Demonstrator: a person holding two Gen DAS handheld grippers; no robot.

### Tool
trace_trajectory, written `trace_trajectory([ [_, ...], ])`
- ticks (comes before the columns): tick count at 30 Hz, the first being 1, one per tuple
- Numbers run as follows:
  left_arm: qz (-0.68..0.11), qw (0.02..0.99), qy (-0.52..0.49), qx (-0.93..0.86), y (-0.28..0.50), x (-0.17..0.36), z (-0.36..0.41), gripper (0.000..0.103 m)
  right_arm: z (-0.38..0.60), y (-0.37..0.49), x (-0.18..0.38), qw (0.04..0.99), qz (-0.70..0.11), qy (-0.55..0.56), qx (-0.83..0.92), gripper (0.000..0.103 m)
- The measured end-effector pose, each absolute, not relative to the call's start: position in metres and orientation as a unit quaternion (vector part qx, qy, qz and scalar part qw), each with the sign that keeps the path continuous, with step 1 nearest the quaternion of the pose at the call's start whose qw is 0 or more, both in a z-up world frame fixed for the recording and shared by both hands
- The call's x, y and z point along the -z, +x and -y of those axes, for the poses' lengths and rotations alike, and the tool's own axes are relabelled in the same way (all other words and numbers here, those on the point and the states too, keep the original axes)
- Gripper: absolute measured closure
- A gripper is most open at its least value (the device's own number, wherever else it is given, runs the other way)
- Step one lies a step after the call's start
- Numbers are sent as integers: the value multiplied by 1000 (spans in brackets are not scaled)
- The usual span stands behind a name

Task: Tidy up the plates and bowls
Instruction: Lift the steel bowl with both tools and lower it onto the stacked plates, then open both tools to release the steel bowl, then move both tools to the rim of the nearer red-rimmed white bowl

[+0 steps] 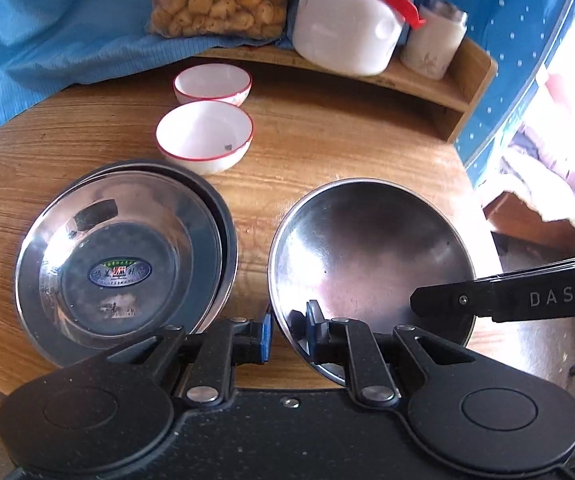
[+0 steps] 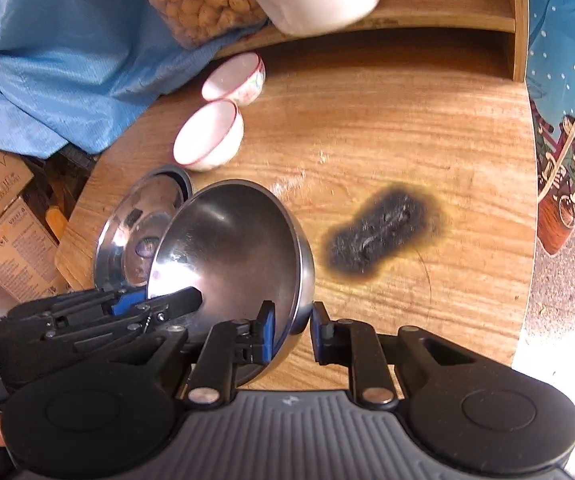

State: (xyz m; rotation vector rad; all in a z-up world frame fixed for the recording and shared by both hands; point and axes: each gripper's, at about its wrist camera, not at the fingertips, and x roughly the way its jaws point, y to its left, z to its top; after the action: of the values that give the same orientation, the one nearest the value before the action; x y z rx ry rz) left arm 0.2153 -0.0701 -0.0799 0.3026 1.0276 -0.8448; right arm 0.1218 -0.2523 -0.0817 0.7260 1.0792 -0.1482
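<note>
- Steel bowl [image 1: 371, 256] — held tilted above the worktop [image 1: 327, 140], just right of the stacked steel plates [image 1: 123, 252]; its near rim is caught from two sides.
- Left gripper [image 1: 291, 332] — narrowly parted, one blue pad outside the bowl's left rim and one inside, pinching the rim.
- Right gripper [image 2: 292, 330] — likewise nearly closed, pinching the bowl's right rim between its pads.
- Step in hand, as judged: carrying the bowl to a resting place. Done well, both grips stay even so the thin rim does not slip or twist, and the bowl is levelled before it is set down.
- White bowls, red-rimmed [image 1: 205, 136] [image 1: 212, 84] — behind the plates, near each other, well clear of the steel bowl.
- Open room: bare wood right of the bowl, around the burnt patch [image 2: 383, 236].
- Edges: the worktop's curved front edge lies close under the grippers; a low wooden shelf [image 1: 427, 76] closes off the back — keep the bowl's landing inboard.
</note>
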Motion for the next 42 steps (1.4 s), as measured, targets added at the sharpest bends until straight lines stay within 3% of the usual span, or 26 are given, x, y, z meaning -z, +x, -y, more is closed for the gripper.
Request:
trace_trajectory([
  [10,-486,768,149,389,211,87,71,83,252,115,89,786,-505,350,71,79],
  [16,-480,771,155,388,208,88,70,82,249,113,90,786,-503,352,72,69],
  [18,-480,772,159,385,208,88,70,76,248,112,91,785,-503,353,77,65],
  [20,-480,774,160,381,208,86,68,61,249,110,90,786,-499,356,81,63],
  [21,-480,775,159,379,208,85,66,55,249,109,90,787,-497,355,84,55],
  [23,-480,778,152,377,210,79,62,26,250,106,87,790,-493,352,96,44],
  [25,-473,784,149,373,211,71,58,17,253,102,85,792,-486,355,107,36],
  [30,-461,791,154,372,220,52,54,6,261,94,80,794,-466,361,151,13],
  [33,-450,800,157,364,233,43,55,1,265,94,78,793,-454,368,172,5],
  [42,-433,813,133,365,304,45,55,1,262,126,66,806,-435,349,199,0],
])
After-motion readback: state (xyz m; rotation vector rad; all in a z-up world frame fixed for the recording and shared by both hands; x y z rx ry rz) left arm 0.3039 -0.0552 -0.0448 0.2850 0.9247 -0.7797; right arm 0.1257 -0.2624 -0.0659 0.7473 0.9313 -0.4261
